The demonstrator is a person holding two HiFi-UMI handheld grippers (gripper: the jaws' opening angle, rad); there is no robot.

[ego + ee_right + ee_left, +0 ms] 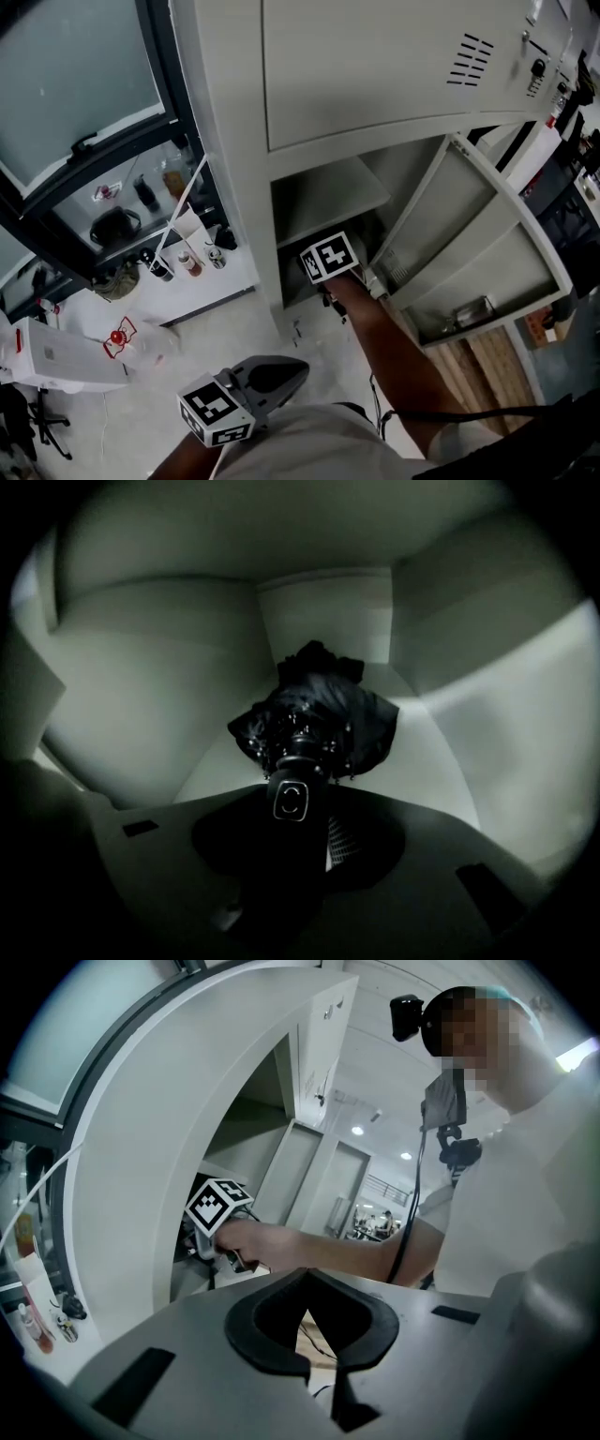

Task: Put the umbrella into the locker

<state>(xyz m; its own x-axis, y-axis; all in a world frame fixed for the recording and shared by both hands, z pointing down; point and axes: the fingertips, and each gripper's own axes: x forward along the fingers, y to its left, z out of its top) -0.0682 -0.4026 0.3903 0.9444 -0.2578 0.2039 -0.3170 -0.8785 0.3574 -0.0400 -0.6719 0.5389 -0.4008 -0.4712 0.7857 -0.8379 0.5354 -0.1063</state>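
The grey locker [375, 84] has its lower compartment [328, 202] open, with the door [487, 244] swung out to the right. My right gripper [302, 829] reaches down into that compartment; from the head view only its marker cube [328, 256] and the forearm show. A black folded umbrella [314, 710] lies on the compartment floor. Its handle with the button [291, 800] sits between the jaws, and a strip of the ridged right pad [337, 841] shows bare beside it. My left gripper [284, 372] hangs outside, low in front of the locker, shut and holding nothing.
A window ledge [187, 281] to the left carries small bottles and a bag. A white box [56, 356] lies on the floor at the far left. Wooden boards [487, 361] lie under the open door. More lockers [562, 66] stand to the right.
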